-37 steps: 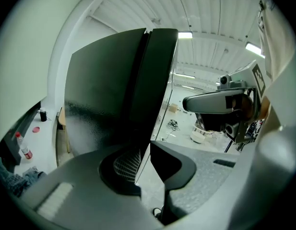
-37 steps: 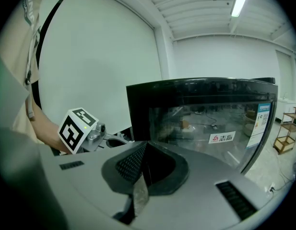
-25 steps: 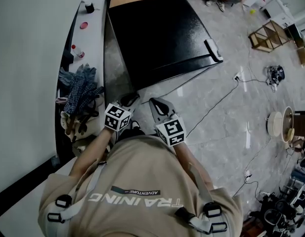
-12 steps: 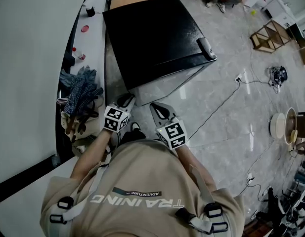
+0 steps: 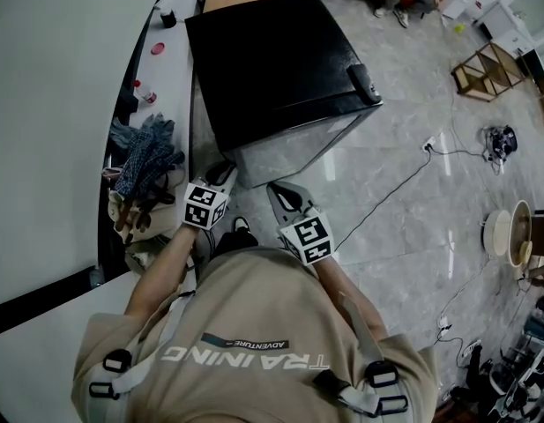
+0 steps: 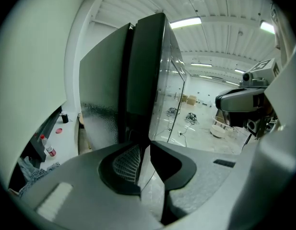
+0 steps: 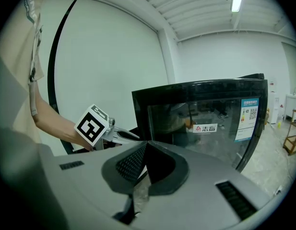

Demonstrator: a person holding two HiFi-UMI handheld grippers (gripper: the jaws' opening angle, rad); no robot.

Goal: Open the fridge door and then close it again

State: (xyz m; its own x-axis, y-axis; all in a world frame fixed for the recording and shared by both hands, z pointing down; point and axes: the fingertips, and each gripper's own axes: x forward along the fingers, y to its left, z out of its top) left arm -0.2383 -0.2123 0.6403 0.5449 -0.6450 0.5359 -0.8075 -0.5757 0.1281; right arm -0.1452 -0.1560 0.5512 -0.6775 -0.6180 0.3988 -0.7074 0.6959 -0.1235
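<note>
**Both grippers wait by the shut fridge**

The black box-shaped fridge with a glass front door (image 5: 272,60) stands on the shiny grey stone floor (image 5: 404,236), right in front of the person. Its door looks shut. The small dark grey handle (image 5: 363,81) sits at the far right edge of the door, near the top.

The left gripper (image 5: 221,175) hangs near the left front corner of the fridge. Its jaws are pressed together and hold nothing. The right gripper (image 5: 280,190) is just beside it, in front of the glass. Its jaws are pressed together too, with nothing in them.

I think the door has yet to be opened, but I cannot be sure.

What could go wrong? The handle is well apart from both grippers, so it is a long reach. If the jaws do not spread first, they would only bump the handle and slip off. The person stands close to the glass, so a swinging door could hit them. A thin black cable (image 5: 386,183) lies on the floor to the right, and a foot could catch on it
</note>
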